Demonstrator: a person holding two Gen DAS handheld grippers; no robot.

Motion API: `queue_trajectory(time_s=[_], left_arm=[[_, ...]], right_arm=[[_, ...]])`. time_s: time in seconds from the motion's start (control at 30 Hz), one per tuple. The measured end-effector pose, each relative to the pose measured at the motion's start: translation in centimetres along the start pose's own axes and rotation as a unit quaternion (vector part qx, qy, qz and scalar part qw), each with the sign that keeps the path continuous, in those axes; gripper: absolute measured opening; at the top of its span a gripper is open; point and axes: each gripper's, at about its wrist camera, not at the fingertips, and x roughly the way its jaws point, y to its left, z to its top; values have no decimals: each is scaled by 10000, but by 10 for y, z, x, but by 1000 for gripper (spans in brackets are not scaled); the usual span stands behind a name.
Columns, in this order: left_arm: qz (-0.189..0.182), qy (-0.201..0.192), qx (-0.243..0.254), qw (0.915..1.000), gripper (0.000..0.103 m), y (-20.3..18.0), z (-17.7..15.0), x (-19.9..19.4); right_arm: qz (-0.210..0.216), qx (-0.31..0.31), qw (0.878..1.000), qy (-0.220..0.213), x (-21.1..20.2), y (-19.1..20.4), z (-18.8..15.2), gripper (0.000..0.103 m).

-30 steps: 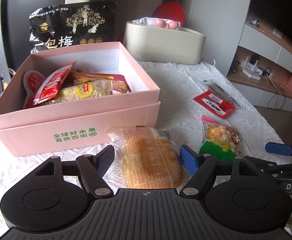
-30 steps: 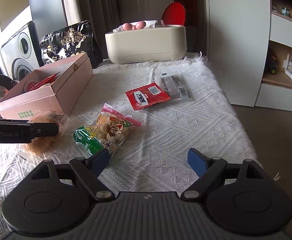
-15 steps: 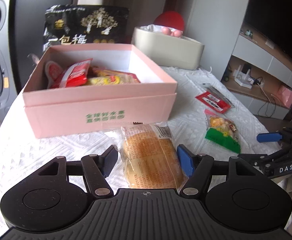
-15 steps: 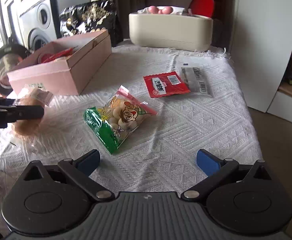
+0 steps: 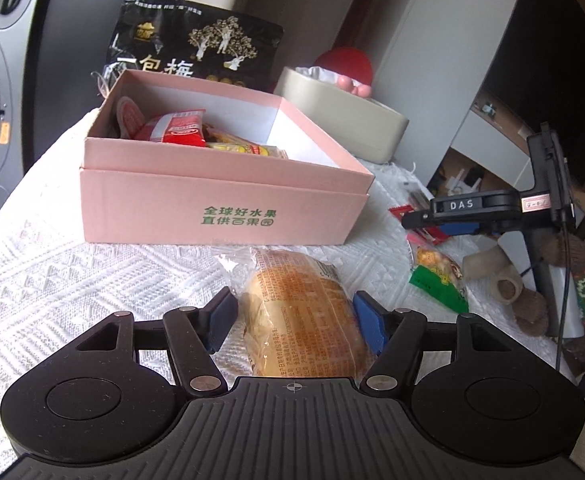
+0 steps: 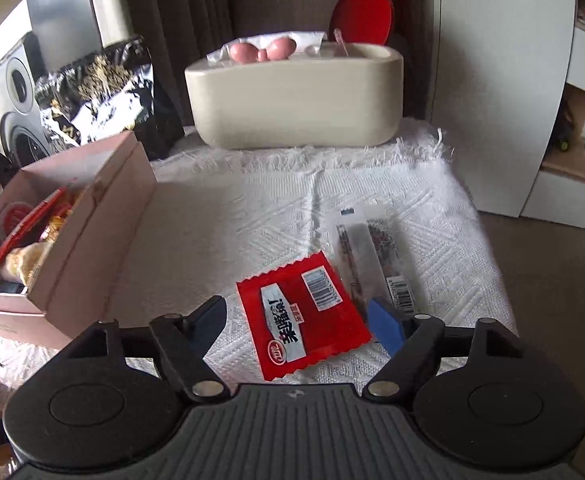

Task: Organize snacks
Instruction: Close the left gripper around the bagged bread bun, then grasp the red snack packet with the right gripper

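Blue-padded right claw (image 6: 298,318) now straddles the flat glossy red foil sachet (image 6: 302,316), jaws just narrowed, untouching; left claw (image 5: 296,320) narrowed around the plastic-wrapped golden bun (image 5: 304,316), pads apparently touching its wrapper.

Box (image 5: 220,204): pale pink, green print on front, white inside.
Bread pack (image 5: 304,320): clear wrap, golden-orange, fine orange text.
Table cloth (image 6: 260,216): white, woven zigzag.
Sachet (image 6: 304,316): red, white label, barcode.
Bag (image 5: 196,40) at 12 o'clock behind box: black, gold tree motif.
Bin (image 6: 296,100): cream.
Snack pack (image 5: 440,280) at 3 o'clock: green, yellow.
Gripper pads (image 5: 372,328): blue.
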Motion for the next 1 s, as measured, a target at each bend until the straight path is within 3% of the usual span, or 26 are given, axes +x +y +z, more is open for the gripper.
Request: queue_trajectory(time_s=[0.07,0.1,0.2,0.27,0.37,0.53,0.57,0.6,0.63,0.73,0.83,0.93,1.0], left_arm=[[-45,-21,-60,10000,69,2,0,0],[-64,-31,-87,9999,69,3,-1,-1],[-114,-51,-160,9998,69,5,-1,-1],[-138,-65,-206,9997,68,6,-1,-2],[-143,-73,-229,9996,68,6,-1,-2],[-84,-72,-178,9998,68,4,-2,-1],[-67,-70,-163,9998,68,3,-2,-1],[-46,-66,-141,9999,68,2,-2,-1],[-32,-64,-124,9999,68,2,-2,-1],[-14,-66,-111,9999,68,1,-3,-1],[-29,-71,-132,9999,68,2,-3,-1],[-34,-73,-138,9999,68,2,-3,-1],[-45,-77,-157,9998,68,2,-3,-1]], right_arm=[[-144,-309,9994,37,-3,7,-4,63],[-164,-371,9992,43,-8,8,-7,48],[-12,-517,9986,125,-30,4,-16,22],[48,-652,9976,232,-45,2,-28,19],[151,-932,9946,431,-63,-1,-53,19],[-84,-1158,9932,28,-84,-3,-68,21],[-103,-1265,9919,-102,-84,-2,-65,32],[-92,-1316,9912,-147,-81,-1,-61,55],[-66,-1326,9910,-194,-77,-1,-56,63],[-26,-1025,9947,9,-52,-1,-38,62],[713,-323,9966,260,-33,-2,-25,60],[1846,-105,9825,232,-38,6,-22,57],[1858,-404,9818,-3,-50,15,-22,58]])
